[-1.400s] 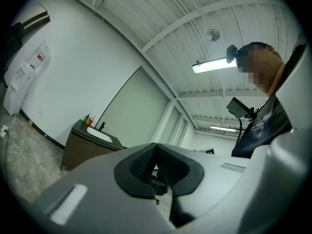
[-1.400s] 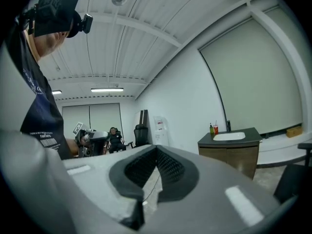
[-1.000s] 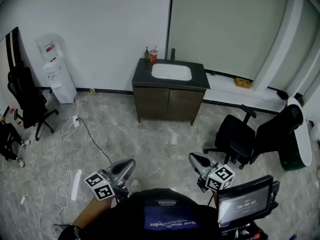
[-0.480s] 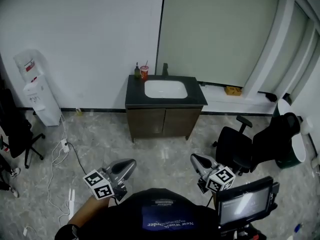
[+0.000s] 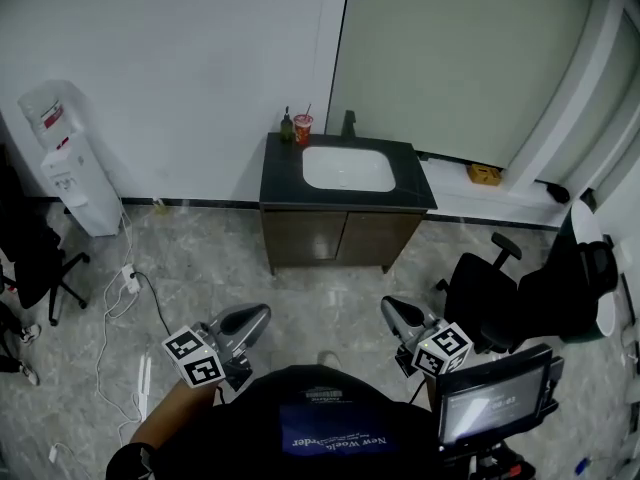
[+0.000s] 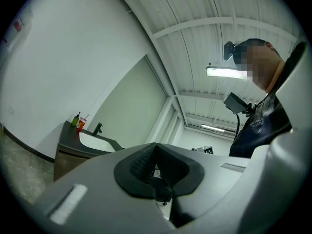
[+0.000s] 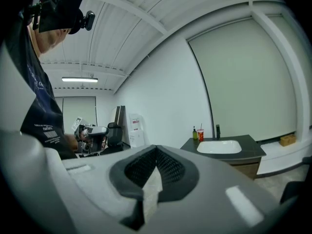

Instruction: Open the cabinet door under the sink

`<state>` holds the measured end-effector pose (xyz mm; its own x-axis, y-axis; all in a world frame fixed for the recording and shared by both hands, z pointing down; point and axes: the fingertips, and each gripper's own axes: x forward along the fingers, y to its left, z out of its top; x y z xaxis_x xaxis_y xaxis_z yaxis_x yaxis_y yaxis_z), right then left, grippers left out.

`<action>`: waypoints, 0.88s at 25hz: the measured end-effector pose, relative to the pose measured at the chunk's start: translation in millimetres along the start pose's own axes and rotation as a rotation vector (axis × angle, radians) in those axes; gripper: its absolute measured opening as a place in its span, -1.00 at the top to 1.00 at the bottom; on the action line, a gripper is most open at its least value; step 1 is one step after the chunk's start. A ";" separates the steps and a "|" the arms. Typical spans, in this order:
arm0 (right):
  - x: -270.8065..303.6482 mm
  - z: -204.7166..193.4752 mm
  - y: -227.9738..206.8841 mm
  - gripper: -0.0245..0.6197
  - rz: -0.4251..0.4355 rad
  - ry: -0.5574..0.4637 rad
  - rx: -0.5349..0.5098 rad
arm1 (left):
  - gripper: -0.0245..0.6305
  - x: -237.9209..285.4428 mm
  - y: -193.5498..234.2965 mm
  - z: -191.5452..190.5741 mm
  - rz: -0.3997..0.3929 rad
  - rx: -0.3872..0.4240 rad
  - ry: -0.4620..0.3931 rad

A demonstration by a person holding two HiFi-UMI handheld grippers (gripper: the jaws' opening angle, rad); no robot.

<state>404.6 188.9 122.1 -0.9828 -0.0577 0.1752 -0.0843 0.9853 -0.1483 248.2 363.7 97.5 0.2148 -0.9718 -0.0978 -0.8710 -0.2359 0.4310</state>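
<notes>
The sink cabinet (image 5: pixel 342 236) stands against the far wall, with a dark top, a white basin (image 5: pixel 348 168) and two brown doors, both closed. It also shows in the left gripper view as the cabinet (image 6: pixel 66 155) at lower left, and in the right gripper view as the cabinet (image 7: pixel 243 162) at right. My left gripper (image 5: pixel 262 314) and right gripper (image 5: pixel 386 308) are held low in front of the person, well short of the cabinet. Both point toward it. The left gripper (image 6: pixel 156 145) and right gripper (image 7: pixel 156 148) have their pads together with nothing between them.
A bottle (image 5: pixel 287 126), a red cup (image 5: pixel 303 126) and a faucet (image 5: pixel 348 123) stand on the countertop. A water dispenser (image 5: pixel 65 163) stands at left, with cables (image 5: pixel 120 298) on the floor. Black office chairs (image 5: pixel 510 288) stand at right, a screen (image 5: pixel 495 398) at lower right.
The view has shifted across the room and the cabinet now looks a little nearer and larger. Both grippers keep the same pose in front of the person, still shut.
</notes>
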 end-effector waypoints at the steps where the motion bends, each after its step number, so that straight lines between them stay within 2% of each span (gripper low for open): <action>1: 10.0 1.4 -8.4 0.92 0.014 -0.001 0.001 | 0.93 6.1 7.3 2.1 0.010 0.002 -0.001; 6: 65.7 9.3 -62.3 0.92 0.103 -0.006 0.008 | 0.93 43.9 45.7 16.9 0.089 0.020 -0.019; 10: 117.9 27.8 -127.0 0.92 0.190 -0.002 -0.006 | 0.93 96.4 84.3 33.8 0.166 0.008 -0.045; 15: 147.4 35.4 -145.0 0.92 0.275 0.005 -0.036 | 0.93 117.6 96.0 36.7 0.216 0.000 -0.057; 18: 178.8 34.2 -180.3 0.92 0.300 0.024 -0.019 | 0.93 151.1 120.9 39.2 0.231 -0.012 -0.045; 22: 209.6 26.1 -188.6 0.92 0.316 0.044 -0.013 | 0.93 160.3 149.1 38.3 0.231 -0.029 -0.020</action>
<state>210.2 -13.2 161.4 -0.9519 0.2585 0.1644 0.2266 0.9553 -0.1898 135.9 172.5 111.8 0.0021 -0.9999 -0.0108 -0.8828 -0.0069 0.4698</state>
